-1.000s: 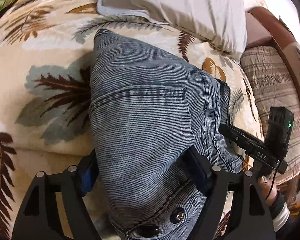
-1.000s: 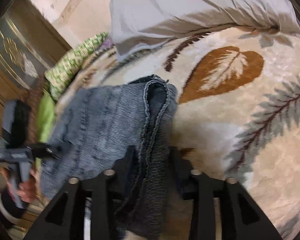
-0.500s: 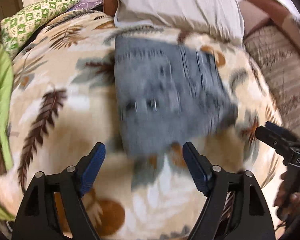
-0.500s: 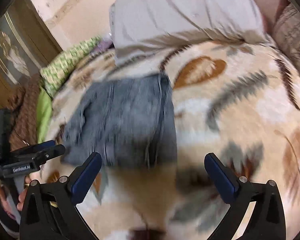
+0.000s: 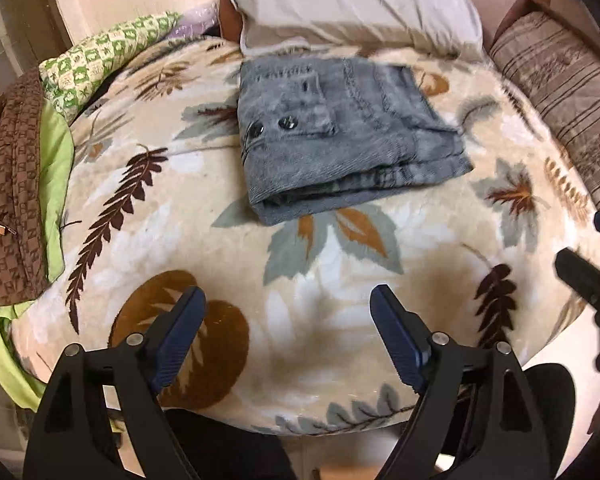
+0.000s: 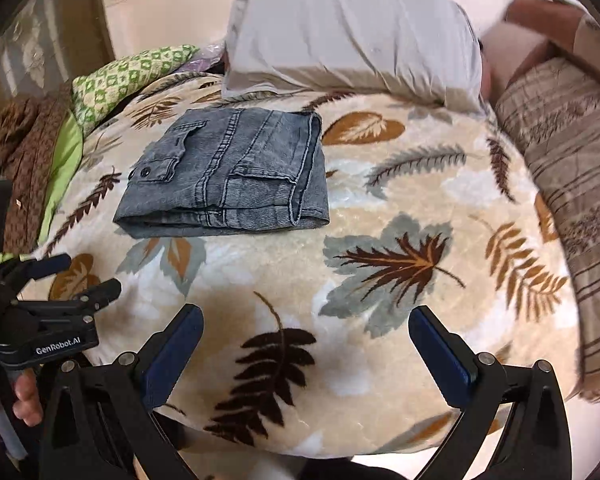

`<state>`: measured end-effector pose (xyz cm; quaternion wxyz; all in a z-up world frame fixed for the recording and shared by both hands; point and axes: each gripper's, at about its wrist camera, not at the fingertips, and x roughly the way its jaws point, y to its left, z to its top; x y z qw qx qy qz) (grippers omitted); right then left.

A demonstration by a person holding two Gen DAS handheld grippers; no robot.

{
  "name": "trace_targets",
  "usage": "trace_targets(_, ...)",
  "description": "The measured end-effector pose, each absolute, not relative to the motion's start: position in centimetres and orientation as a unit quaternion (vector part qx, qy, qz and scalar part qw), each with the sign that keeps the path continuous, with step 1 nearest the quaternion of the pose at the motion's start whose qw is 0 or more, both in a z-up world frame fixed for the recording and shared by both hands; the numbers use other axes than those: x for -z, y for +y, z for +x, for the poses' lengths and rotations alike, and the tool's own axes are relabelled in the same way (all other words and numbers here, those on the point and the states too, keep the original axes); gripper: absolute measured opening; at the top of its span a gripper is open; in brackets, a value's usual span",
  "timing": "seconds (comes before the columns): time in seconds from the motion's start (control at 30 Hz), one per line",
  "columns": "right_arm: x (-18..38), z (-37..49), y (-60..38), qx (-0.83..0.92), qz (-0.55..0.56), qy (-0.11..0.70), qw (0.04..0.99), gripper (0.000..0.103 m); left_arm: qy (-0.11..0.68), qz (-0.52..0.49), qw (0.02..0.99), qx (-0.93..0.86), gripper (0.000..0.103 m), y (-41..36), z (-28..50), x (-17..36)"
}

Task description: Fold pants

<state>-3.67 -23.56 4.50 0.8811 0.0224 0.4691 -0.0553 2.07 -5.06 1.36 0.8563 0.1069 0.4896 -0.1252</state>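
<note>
Both tools have let go of the pants [image 5: 340,148] and pulled back toward the near edge of the bed. 1 second ago each was clamped on the denim; now nothing sits between either pair of jaws.

Left gripper [image 5: 287,332]: jaws spread and opening a little further, only the leaf-print blanket [image 5: 340,288] under them. Right gripper [image 6: 306,344]: jaws spread fully wide, empty.

The pants lie as a compact, layered rectangle on the far half of the blanket, just in front of the grey pillow [image 6: 352,36], pocket flap with 2 buttons facing up. The near edge shows stacked folds, fairly even.

Judgement: the fold looks finished or nearly so; what remains, if anything, is squaring the right edge, which flares slightly.

Surroundings: green checked cloth [image 6: 127,76] and brown patterned fabric [image 5: 7,184] at the left edge, striped cushion [image 6: 572,168] at the right. All well apart from the pants; nothing blocks a reach back to them.
</note>
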Motion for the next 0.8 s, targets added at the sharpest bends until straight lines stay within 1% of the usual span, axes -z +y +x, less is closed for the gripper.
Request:
trace_targets(0.17,-5.0,-4.3,-23.2,0.062,-0.006,0.462,0.884,0.103,0.481,0.111,0.858,0.145,0.085,-5.6,1.2,-2.0)
trace_targets(0.3,-4.8,-4.9,-23.5,0.065,0.001,0.465,0.883,0.103,0.472,0.120,0.860,0.152,0.085,-6.0,0.5,-2.3)
trace_targets(0.6,-4.4,-5.4,-24.8,0.074,0.021,0.474,0.877,0.103,0.485,0.108,0.852,0.165,0.085,-6.3,0.5,-2.1)
trace_targets(0.8,-4.4,-5.3,-25.1,0.083,0.018,0.473,0.877,0.103,0.467,0.086,0.861,0.184,0.085,-6.6,0.1,-4.1)
